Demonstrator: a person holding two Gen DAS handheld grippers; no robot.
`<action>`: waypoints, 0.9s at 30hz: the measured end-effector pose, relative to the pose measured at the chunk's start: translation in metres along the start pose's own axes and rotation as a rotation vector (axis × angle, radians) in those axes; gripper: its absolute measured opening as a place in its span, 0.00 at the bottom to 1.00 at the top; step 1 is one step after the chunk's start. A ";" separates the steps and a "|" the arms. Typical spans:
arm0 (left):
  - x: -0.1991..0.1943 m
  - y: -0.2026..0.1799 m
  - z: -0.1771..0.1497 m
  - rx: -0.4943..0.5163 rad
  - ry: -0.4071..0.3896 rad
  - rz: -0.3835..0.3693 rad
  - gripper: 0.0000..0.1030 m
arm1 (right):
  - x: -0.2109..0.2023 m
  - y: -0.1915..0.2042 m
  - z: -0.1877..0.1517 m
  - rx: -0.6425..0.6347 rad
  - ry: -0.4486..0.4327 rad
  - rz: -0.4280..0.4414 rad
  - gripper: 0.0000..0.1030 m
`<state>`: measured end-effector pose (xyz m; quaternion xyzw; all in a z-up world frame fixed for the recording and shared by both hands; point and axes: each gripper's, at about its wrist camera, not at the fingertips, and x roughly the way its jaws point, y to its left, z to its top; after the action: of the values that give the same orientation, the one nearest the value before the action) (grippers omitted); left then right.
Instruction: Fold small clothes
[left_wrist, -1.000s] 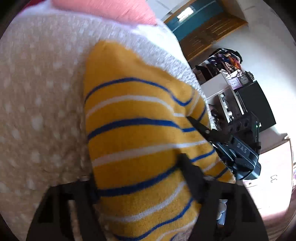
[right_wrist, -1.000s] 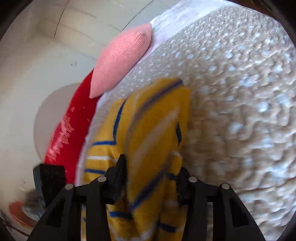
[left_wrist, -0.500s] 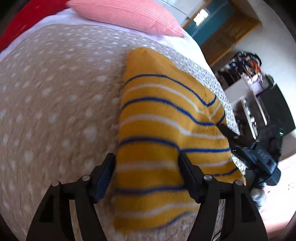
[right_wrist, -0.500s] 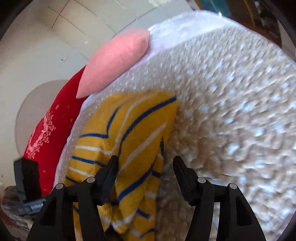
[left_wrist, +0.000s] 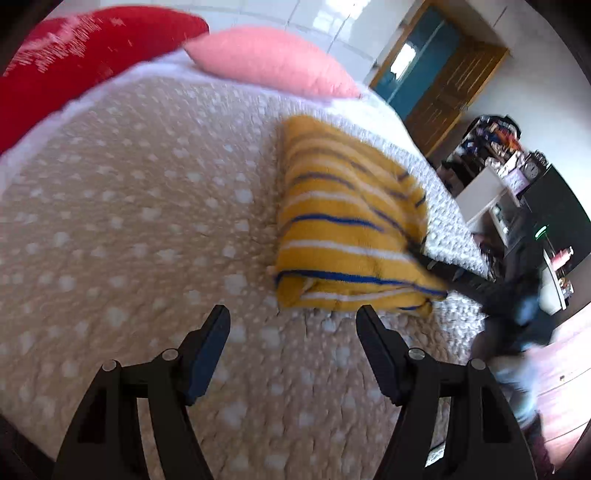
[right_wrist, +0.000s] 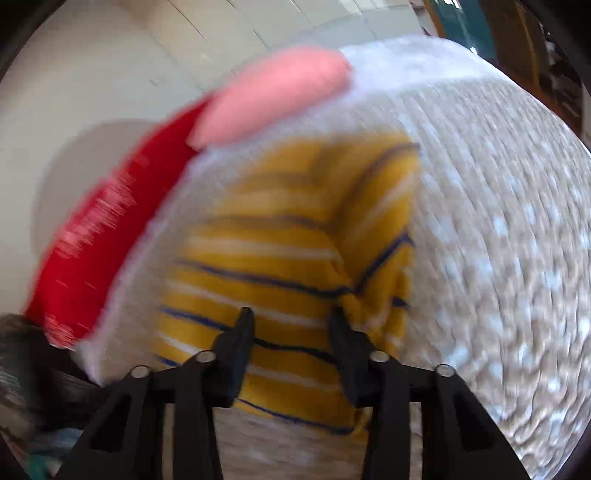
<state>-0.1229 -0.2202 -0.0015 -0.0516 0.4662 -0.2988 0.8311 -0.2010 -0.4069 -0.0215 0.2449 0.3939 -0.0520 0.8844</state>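
A yellow garment with blue and white stripes (left_wrist: 343, 229) lies folded into a thick rectangle on the beige dotted bedspread (left_wrist: 129, 240). My left gripper (left_wrist: 293, 321) is open and empty, just short of the garment's near folded edge. My right gripper (right_wrist: 291, 317) is open, its jaws above the near side of the garment (right_wrist: 280, 258); the view is blurred. The right gripper also shows in the left wrist view (left_wrist: 454, 273), dark, at the garment's right corner.
A pink pillow (left_wrist: 273, 61) and a red pillow (left_wrist: 74, 55) lie at the head of the bed. The bed's right edge drops to the floor, with a white desk (left_wrist: 484, 192), dark furniture and a wooden door (left_wrist: 443, 85) beyond.
Both grippers have let go of the garment and pulled back. The garment now lies folded flat on the bed. The left gripper has backed off and opened wide.
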 end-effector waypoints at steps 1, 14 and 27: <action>-0.008 0.001 0.000 0.001 -0.021 0.005 0.68 | -0.004 0.000 -0.008 -0.028 -0.032 -0.025 0.36; -0.099 0.008 -0.034 -0.023 -0.269 0.185 0.76 | -0.007 0.105 -0.002 -0.270 -0.110 -0.105 0.38; -0.178 -0.047 -0.071 0.117 -0.652 0.548 1.00 | -0.072 0.054 -0.101 -0.039 -0.140 -0.135 0.45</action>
<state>-0.2698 -0.1476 0.1088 0.0299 0.1581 -0.0610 0.9851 -0.3026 -0.3193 -0.0057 0.1964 0.3475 -0.1207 0.9089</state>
